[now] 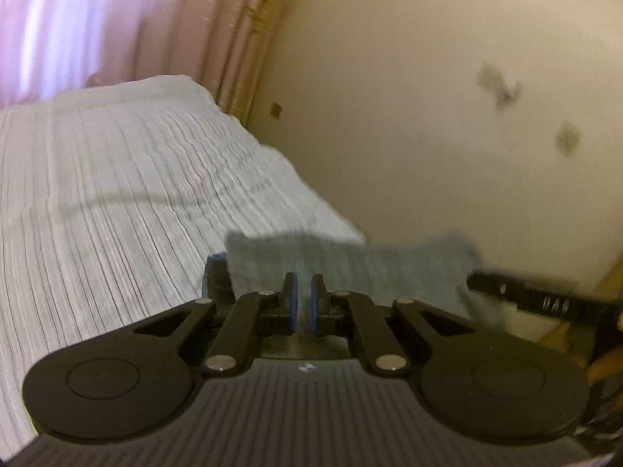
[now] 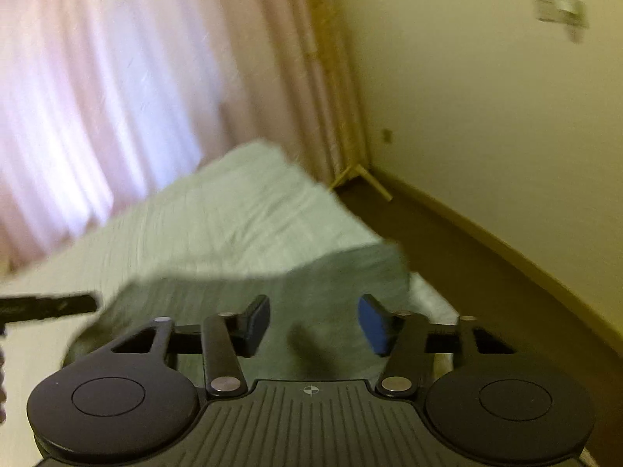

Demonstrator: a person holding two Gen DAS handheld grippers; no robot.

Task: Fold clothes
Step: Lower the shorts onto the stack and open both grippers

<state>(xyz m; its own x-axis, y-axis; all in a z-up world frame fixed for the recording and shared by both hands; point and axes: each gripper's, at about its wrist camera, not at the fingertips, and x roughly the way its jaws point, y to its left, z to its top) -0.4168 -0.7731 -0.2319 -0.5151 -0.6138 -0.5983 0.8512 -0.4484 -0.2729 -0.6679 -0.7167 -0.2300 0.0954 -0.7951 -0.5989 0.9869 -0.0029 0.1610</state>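
cloth [image 1: 350, 268]: grey-blue, blurred, raised | bed [image 1: 117, 194]: striped cover

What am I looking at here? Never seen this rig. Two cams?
Yes, two fisheye cameras, one on each handheld gripper; a person holds them, with no robot arm. The left wrist view looks along the left gripper, whose jaws stand nearly together with a thin gap; nothing shows between them. The right wrist view looks along the right gripper, jaws wide apart and holding nothing. Both face a bed beside a pink curtain and a cream wall. A blue-grey cloth, probably a towel, lies at the bed's near corner, ahead of both grippers. The black bar at each picture's edge is probably the other gripper. Both pictures are blurred.
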